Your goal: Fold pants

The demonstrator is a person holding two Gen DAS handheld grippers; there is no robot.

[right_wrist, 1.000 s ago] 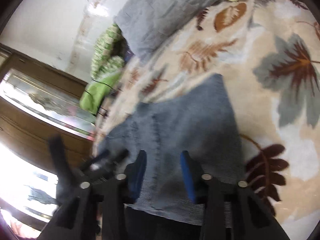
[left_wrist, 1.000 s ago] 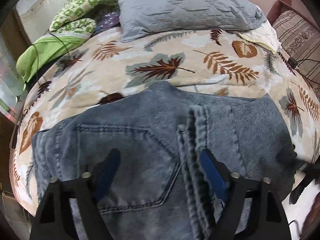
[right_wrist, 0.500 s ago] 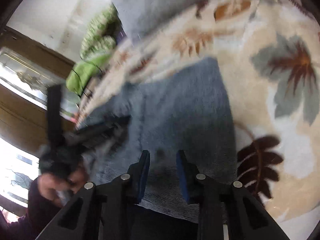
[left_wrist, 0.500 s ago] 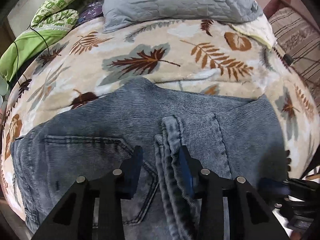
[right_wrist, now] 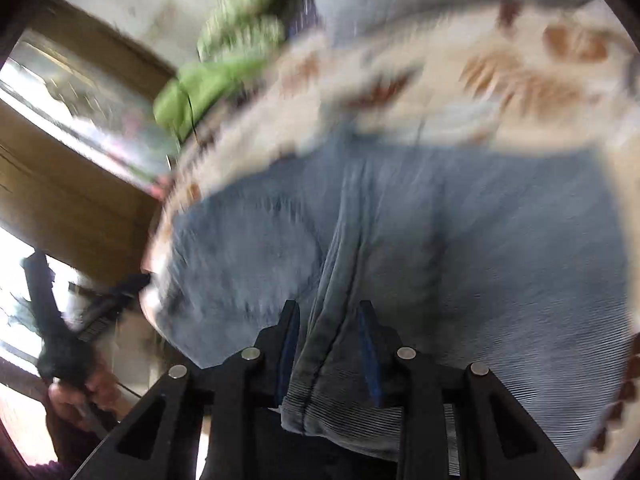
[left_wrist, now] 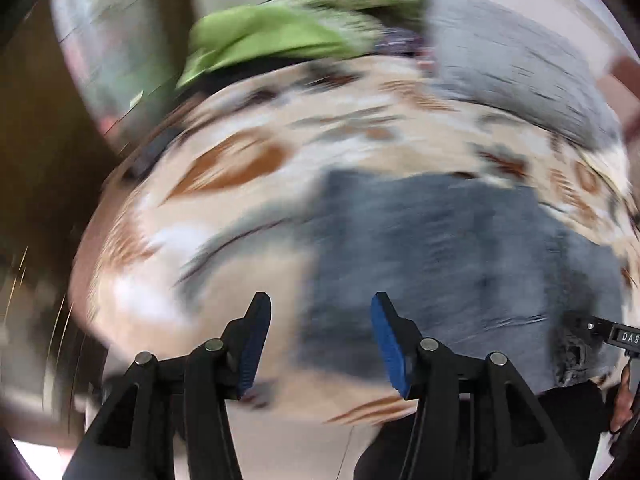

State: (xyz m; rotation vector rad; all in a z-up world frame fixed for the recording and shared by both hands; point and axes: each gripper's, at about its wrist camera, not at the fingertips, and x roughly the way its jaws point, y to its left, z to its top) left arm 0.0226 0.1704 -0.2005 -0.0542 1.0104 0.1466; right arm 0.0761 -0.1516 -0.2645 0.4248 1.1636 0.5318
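The folded blue denim pants (left_wrist: 448, 264) lie on the leaf-print bedspread (left_wrist: 224, 216); both views are blurred by motion. My left gripper (left_wrist: 320, 344) is open and empty, hovering over the pants' left edge and the bare bedspread. My right gripper (right_wrist: 328, 344) has its jaws close around a thick raised seam fold of the pants (right_wrist: 324, 344) at the near edge. The denim fills the gap between the blue pads. The right gripper also shows at the right edge of the left wrist view (left_wrist: 616, 336), and the left gripper shows in the right wrist view (right_wrist: 80, 320).
A grey pillow (left_wrist: 520, 72) and green bedding (left_wrist: 264, 36) lie at the far end of the bed. A wooden cabinet with a glass front (right_wrist: 60, 152) stands to the left. The near bed edge (left_wrist: 360, 412) lies just below the grippers.
My left gripper has let go of the seam fold, opened and swung left off the pants. My right gripper has shifted left onto the seam fold and holds it.
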